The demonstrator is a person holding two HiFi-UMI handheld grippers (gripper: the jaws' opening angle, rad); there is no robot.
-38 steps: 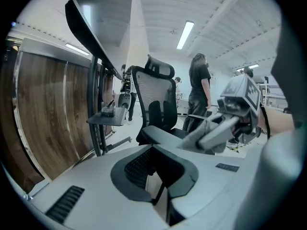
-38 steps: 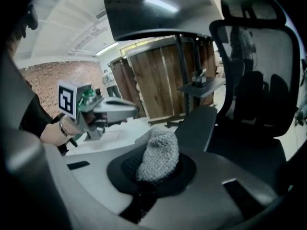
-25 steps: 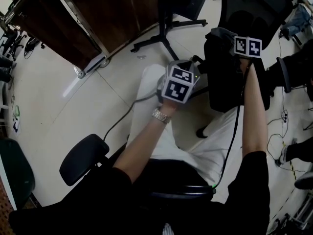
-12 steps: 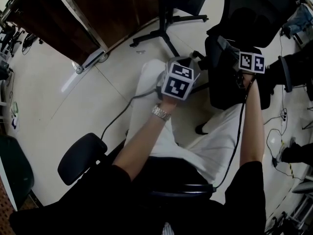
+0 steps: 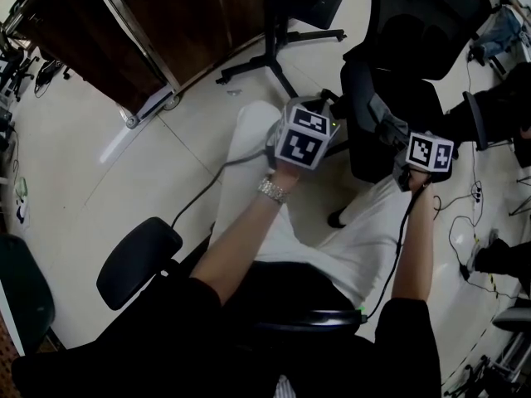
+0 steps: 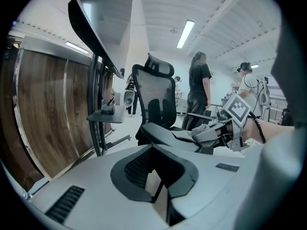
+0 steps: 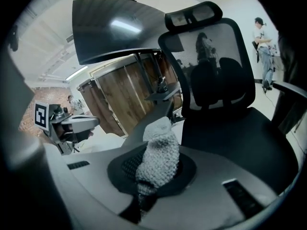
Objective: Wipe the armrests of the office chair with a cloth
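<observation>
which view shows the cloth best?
Right gripper view: the cloth fills the middle, gripped between the jaws, its weave plain. Left gripper view shows a small grey wad at the armrest; head view barely shows it.

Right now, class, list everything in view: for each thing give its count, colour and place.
office chair: one, black, ahead of the person on the right
armrests: two, black, either side of its seat
cloth: one, whitish knit, at the near armrest
wooden cabinet: one, dark brown, upper left
stand: one, black, between cabinet and chair
bystanders: two, one in black, one in white, behind the chair
wristwatch: one, silvery, left wrist
left gripper: one, grey, fingers apart, empty
right gripper: one, grey, fingers shut on the cloth
</observation>
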